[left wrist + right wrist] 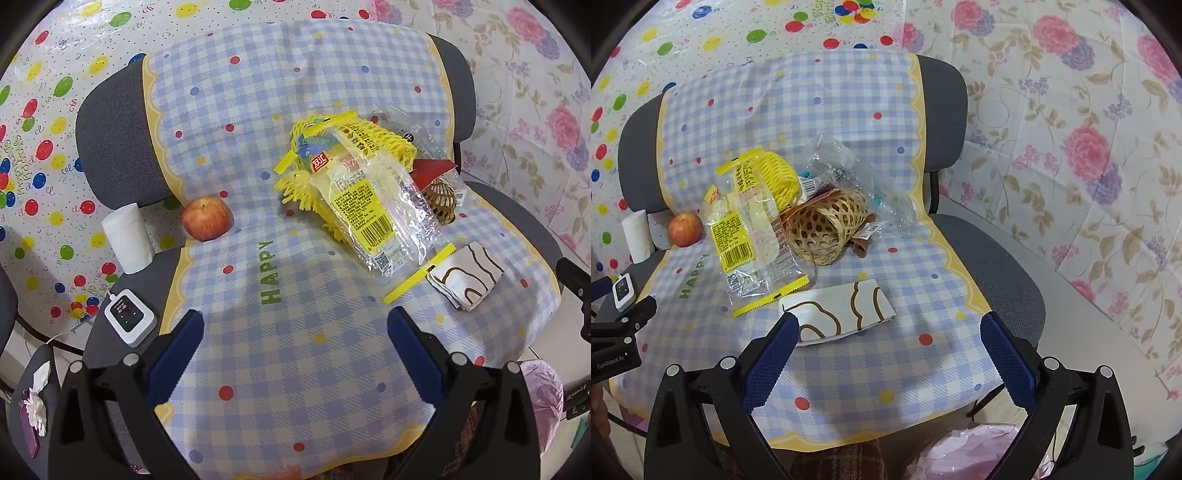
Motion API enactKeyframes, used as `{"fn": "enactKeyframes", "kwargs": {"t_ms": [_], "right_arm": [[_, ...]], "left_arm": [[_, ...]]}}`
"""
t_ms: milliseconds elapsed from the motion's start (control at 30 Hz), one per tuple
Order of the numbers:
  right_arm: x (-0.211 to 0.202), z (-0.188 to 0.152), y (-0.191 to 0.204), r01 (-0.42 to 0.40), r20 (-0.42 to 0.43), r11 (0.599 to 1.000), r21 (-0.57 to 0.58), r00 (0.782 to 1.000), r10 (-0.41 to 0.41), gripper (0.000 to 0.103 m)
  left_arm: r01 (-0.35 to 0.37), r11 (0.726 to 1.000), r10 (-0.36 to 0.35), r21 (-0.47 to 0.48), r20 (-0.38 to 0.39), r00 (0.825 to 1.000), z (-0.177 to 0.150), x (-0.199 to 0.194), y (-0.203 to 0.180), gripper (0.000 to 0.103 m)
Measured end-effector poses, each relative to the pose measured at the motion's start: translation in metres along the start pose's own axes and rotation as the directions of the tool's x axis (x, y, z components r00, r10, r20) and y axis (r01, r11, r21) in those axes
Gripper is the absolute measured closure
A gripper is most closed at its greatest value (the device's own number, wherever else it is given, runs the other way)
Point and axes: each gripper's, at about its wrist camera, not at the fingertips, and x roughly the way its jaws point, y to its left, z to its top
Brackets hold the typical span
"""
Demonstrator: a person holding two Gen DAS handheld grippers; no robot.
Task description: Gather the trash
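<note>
Lying on a checked cloth (295, 369) printed "HAPPY", a yellow-labelled wrapper (373, 206) showed a barcode; the left gripper (295, 328) and right gripper (886, 332) hovered wide open, empty.

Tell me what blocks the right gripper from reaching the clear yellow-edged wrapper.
Nothing visible. The open right gripper hovers over the checked cloth; the wrapper lies ahead to its left, with the folded napkin just beside that path.

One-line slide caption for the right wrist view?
Open right gripper hovers over folded napkin, beside clear food wrapper and wicker basket on a checked cloth.
</note>
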Motion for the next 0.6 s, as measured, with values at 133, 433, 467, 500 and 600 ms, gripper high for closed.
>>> {"fn": "enactKeyframes", "kwargs": {"t_ms": [133,433,467,500,600], "right_arm": [[0.0006,0.001,0.0006,-0.001,0.0,1.0,0.001,1.0,0.001,0.006],[-0.0001,0.0028,0.0014,-0.003,0.0,1.0,0.004,1.0,0.003,0.006],[0.0023,0.0033,0.0012,-0.002,-0.002,1.0,0.005,1.0,0.002,0.006],[0.0021,0.0035,0.0016,0.0,-0.002,1.0,0.005,1.0,0.0,0.006],[0.0016,0.004,0.0023,0.0,-0.001,1.0,0.002,1.0,0.0,0.006]], "left_arm": [[0.0,1.0,0.0,0.0,-0.002,1.0,-0.0001,0.0001,-0.0002,0.006],[0.008,1.0,-0.008,-0.016,-0.011,1.0,0.0003,0.0007,0.0027,0.006],[0.007,1.0,-0.008,-0.016,-0.01,1.0,0.0004,0.0004,0.0027,0.006],[0.008,1.0,-0.008,-0.015,-0.01,1.0,0.0005,0.0,0.0027,0.006],[0.005,1.0,-0.005,-0.016,-0.01,1.0,0.0018,0.0008,0.0041,0.006]]}}
